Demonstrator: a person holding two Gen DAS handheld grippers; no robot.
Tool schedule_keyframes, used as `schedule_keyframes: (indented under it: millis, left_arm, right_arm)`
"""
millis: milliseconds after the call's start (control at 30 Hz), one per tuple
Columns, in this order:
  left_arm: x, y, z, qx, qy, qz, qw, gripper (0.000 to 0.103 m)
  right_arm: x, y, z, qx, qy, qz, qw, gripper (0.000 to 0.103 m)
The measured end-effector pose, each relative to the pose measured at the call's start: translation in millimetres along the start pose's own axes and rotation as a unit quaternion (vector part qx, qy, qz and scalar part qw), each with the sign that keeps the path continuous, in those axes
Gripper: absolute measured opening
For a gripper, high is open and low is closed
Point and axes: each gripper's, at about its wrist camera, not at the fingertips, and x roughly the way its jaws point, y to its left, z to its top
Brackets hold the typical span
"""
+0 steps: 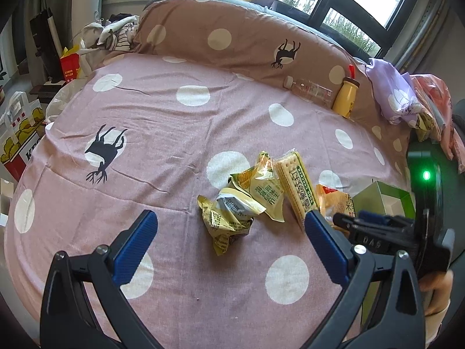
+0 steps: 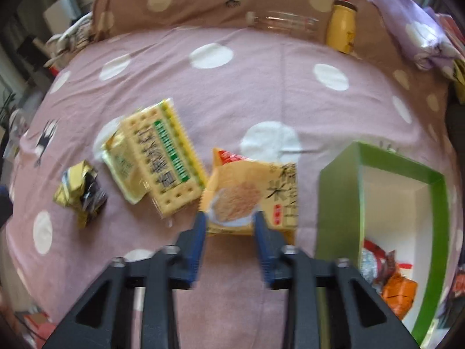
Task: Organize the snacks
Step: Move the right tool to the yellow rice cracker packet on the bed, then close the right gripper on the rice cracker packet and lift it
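On the pink dotted bedsheet (image 1: pixel 162 133) lie a crumpled yellow wrapper (image 2: pixel 81 192), a yellow-green packet (image 2: pixel 122 168) and a cracker pack (image 2: pixel 165 157) that rests partly on it. An orange rice-snack packet (image 2: pixel 250 192) lies flat beside the green box (image 2: pixel 340 203), which holds a few wrapped snacks (image 2: pixel 398 290). My right gripper (image 2: pixel 229 216) stands open over the packet's near edge, the fingers straddling part of it without squeezing. My left gripper (image 1: pixel 229 215) hangs wide open just short of the crumpled wrapper (image 1: pixel 226 224), with nothing in it. The right gripper (image 1: pixel 357 221) also shows at the right of the left wrist view.
A brown dotted pillow (image 1: pixel 218 29) runs along the back. A clear bottle (image 1: pixel 311 90) and a yellow bottle (image 1: pixel 345 96) lean against it. Lilac cloth (image 1: pixel 392 93) is heaped at the back right. Paper bags (image 1: pixel 20 139) stand off the bed's left edge.
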Motion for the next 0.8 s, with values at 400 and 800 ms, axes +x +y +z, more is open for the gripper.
schedule_keyframes:
  millis: [400, 800]
  left_arm:
    - [3, -6, -1, 0.012, 0.006, -0.001, 0.9999, 0.102]
    - [0, -25, -7, 0.055, 0.008, -0.016, 0.9983, 0.102]
  right_arm:
    - [46, -16, 35, 0.037, 0.089, -0.020, 0.995, 0.087]
    - [42, 7, 8, 0.008, 0.056, -0.003, 0.998, 0.059]
